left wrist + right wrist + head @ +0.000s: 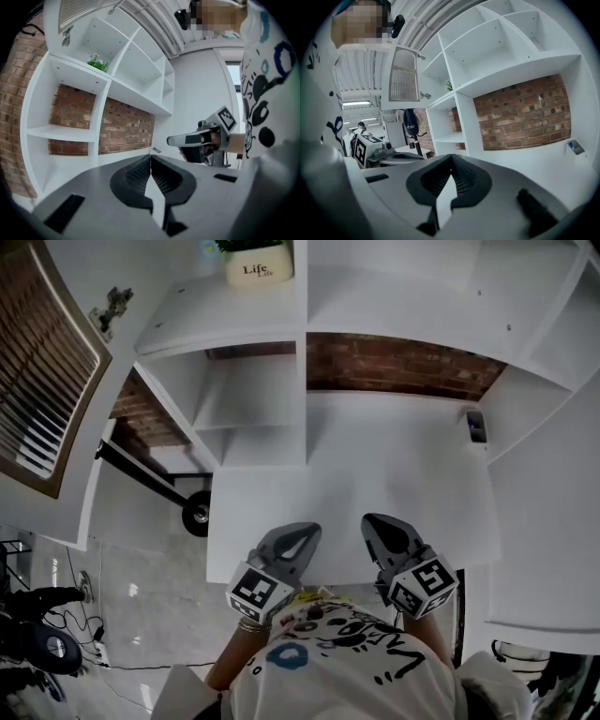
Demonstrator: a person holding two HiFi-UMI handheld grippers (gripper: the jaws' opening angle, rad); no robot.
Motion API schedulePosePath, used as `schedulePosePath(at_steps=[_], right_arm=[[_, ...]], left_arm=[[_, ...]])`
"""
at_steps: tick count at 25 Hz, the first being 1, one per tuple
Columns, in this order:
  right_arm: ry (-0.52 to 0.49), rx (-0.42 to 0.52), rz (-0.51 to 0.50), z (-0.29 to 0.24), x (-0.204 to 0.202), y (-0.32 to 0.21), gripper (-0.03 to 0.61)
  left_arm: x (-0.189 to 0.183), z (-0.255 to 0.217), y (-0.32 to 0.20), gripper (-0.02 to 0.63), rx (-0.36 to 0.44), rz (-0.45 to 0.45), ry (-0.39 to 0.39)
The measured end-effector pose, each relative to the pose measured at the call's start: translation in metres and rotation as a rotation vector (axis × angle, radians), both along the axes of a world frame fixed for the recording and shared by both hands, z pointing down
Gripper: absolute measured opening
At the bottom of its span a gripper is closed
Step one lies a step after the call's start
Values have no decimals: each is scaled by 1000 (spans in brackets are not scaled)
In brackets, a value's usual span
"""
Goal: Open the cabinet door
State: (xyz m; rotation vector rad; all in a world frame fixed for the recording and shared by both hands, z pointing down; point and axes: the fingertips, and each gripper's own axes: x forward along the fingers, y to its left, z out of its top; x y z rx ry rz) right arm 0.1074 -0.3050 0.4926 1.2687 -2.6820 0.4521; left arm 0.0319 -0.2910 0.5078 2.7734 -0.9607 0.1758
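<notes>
The cabinet door (pixel 42 362) is a white frame with louvred slats, high on the left of the white shelf unit (pixel 305 343). It stands swung out from the unit, with a hinge (pixel 111 306) showing at its edge. It also shows in the right gripper view as the cabinet door (pixel 404 75). My left gripper (pixel 305 532) and right gripper (pixel 375 524) hover side by side over the near edge of the white desk top (pixel 375 484), well below the door. Both are shut with nothing between the jaws, as the left gripper (pixel 151 157) and right gripper (pixel 451 157) views show.
A potted plant (pixel 258 263) stands on a shelf above. A small dark device (pixel 476 426) lies at the desk's back right by the brick wall (pixel 403 367). Left of the desk are a wheel (pixel 197 512) and floor cables (pixel 84 629).
</notes>
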Motion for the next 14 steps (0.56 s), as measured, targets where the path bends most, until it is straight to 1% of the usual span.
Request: schedulePosePath(at_steps=[2, 3, 6, 14], right_arm=[[-4, -5, -16, 2, -4, -2, 28], [-6, -7, -22, 3, -6, -3, 28], [-5, -13, -39, 5, -11, -8, 27], [-13, -29, -74, 7, -18, -21, 28]], left_arm=[[0, 4, -1, 17, 12, 0, -41], [0, 5, -2, 17, 11, 1, -43], [-1, 5, -6, 17, 0, -2, -24], [-7, 8, -16, 17, -18, -27, -11]])
